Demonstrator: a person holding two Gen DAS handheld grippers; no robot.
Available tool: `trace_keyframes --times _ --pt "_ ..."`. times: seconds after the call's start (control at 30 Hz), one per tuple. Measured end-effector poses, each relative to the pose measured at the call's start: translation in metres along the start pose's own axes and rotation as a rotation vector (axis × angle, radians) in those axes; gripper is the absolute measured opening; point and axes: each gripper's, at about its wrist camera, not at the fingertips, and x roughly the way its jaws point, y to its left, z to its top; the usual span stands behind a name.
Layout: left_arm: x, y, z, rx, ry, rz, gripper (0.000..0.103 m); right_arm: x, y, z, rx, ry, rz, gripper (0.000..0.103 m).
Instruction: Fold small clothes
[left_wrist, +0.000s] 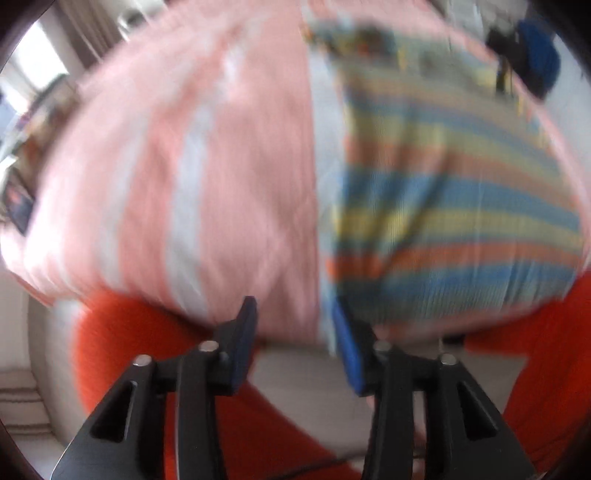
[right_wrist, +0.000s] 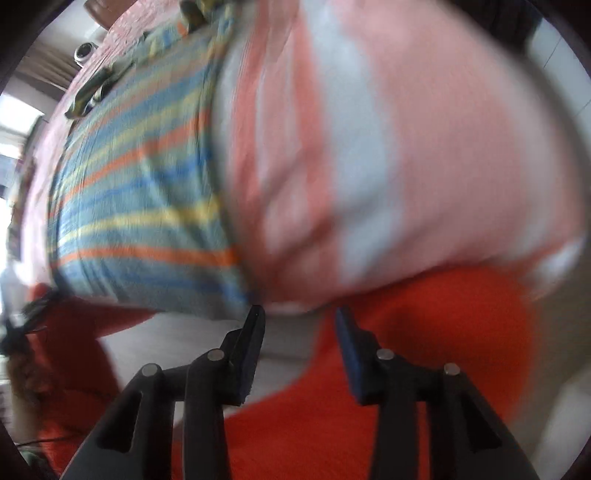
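Observation:
A cloth striped in blue, yellow and orange (left_wrist: 454, 206) lies flat on a bed with a pink and white cover (left_wrist: 221, 166). Its near edge reaches the bed's near edge. Both views are blurred. My left gripper (left_wrist: 293, 306) is open just in front of the cloth's near left corner, with nothing between its blue pads. In the right wrist view the same striped cloth (right_wrist: 140, 206) fills the left half of the bed cover (right_wrist: 406, 166). My right gripper (right_wrist: 300, 312) is open by the cloth's near right corner, and its jaws hold nothing.
A person's orange clothing (left_wrist: 122, 332) (right_wrist: 424, 332) sits below the bed edge on both sides of the grippers, over a pale floor (left_wrist: 303, 376). Small dark and olive pieces (right_wrist: 96, 88) lie at the far end of the bed. A dark blue object (left_wrist: 532, 62) stands beyond it.

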Motion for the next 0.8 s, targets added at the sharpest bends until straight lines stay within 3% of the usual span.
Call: trace_keyframes --times 0.07,0.1,0.13,0.2,0.27,0.33,0.4,0.47,0.57,0.6,0.63,0.67,0.73,0.8 --pt "-0.024 0.001 0.017 -0.041 -0.137 -0.009 0.074 -0.050 0.017 0.041 -0.123 -0.165 -0.081 0.040" --pt "-0.033 -0.001 0.024 -0.057 -0.212 -0.013 0.076 -0.061 0.026 0.058 -0.169 -0.211 -0.092 0.045" --pt "-0.038 -0.003 0.030 -0.067 -0.262 -0.006 0.080 -0.074 0.042 0.080 -0.244 -0.263 -0.098 0.060" --pt "-0.035 -0.013 0.037 -0.086 -0.323 0.017 0.081 -0.083 0.082 0.121 -0.409 -0.335 -0.047 0.073" --pt "-0.022 -0.017 0.036 -0.107 -0.318 0.024 0.081 -0.071 0.127 0.162 -0.575 -0.358 0.046 0.073" --pt "-0.003 -0.016 0.033 -0.123 -0.266 0.020 0.081 -0.047 0.157 0.183 -0.654 -0.353 0.083 0.072" --pt "0.004 -0.010 0.027 -0.134 -0.212 0.024 0.081 0.000 0.189 0.213 -0.726 -0.291 0.071 0.071" --pt "0.010 -0.002 0.020 -0.150 -0.191 0.036 0.081 0.039 0.203 0.226 -0.748 -0.239 0.059 0.061" --pt "0.016 0.010 0.015 -0.175 -0.160 0.053 0.081 0.087 0.216 0.240 -0.733 -0.199 0.072 0.059" --pt "0.018 0.013 0.016 -0.187 -0.148 0.058 0.081 0.099 0.218 0.244 -0.710 -0.201 0.087 0.047" --pt "0.019 0.016 0.016 -0.199 -0.142 0.058 0.081 0.100 0.212 0.249 -0.673 -0.206 0.104 0.017" --pt "0.018 0.020 0.014 -0.213 -0.141 0.051 0.081 0.096 0.204 0.256 -0.620 -0.227 0.080 0.005" --pt "0.018 0.023 0.018 -0.229 -0.152 0.037 0.081 0.076 0.179 0.268 -0.521 -0.294 0.083 0.005" --pt "0.017 0.024 0.020 -0.228 -0.161 0.034 0.081 0.042 0.127 0.279 -0.408 -0.378 0.035 0.005"
